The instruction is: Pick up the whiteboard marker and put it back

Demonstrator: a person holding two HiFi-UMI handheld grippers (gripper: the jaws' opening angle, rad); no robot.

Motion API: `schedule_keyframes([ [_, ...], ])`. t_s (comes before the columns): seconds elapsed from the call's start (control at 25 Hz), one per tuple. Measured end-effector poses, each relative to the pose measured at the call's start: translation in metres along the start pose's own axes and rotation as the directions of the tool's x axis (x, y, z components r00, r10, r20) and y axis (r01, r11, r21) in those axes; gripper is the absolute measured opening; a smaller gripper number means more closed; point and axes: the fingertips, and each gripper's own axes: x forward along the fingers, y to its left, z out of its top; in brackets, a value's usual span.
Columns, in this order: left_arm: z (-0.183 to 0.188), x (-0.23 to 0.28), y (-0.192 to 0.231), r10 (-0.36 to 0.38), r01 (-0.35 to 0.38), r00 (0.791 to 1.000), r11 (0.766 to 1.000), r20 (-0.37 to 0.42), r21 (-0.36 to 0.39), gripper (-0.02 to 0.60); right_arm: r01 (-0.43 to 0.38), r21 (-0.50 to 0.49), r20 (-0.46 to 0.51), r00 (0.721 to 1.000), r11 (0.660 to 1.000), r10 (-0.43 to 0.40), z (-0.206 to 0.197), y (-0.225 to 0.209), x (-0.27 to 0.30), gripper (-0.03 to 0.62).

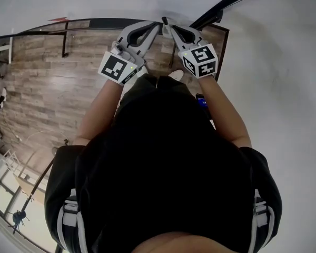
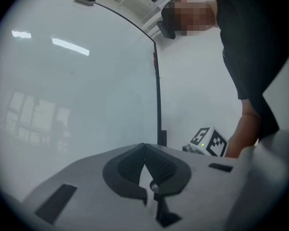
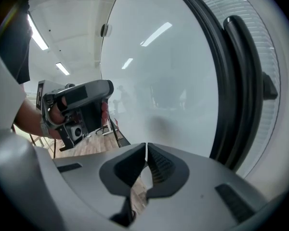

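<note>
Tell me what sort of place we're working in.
Probably an office or classroom-type room, indoors: a large dark-framed whiteboard, a wood-plank floor, and ceiling strip lights.

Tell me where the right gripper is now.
Head view, top centre: the right gripper, shut, just right of the left gripper, facing the whiteboard.

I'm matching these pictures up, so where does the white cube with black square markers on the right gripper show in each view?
Head view: white cube with black square markers, upper middle.
Left gripper view: lower right, beside the forearm.
Right gripper view: not in it.
Shared landmark: the whiteboard's black frame.
</note>
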Motion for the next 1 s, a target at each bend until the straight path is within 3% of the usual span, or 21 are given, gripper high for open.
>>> schedule_keyframes([
  [1.0, -0.016, -0.016, 0.022, -0.017, 0.017, 1.0, 1.0, -0.005, -0.02, 0.005, 0.105, 0.005, -0.178, 0.979, 0.994, -0.103, -0.043, -0.016, 0.056, 0.086],
])
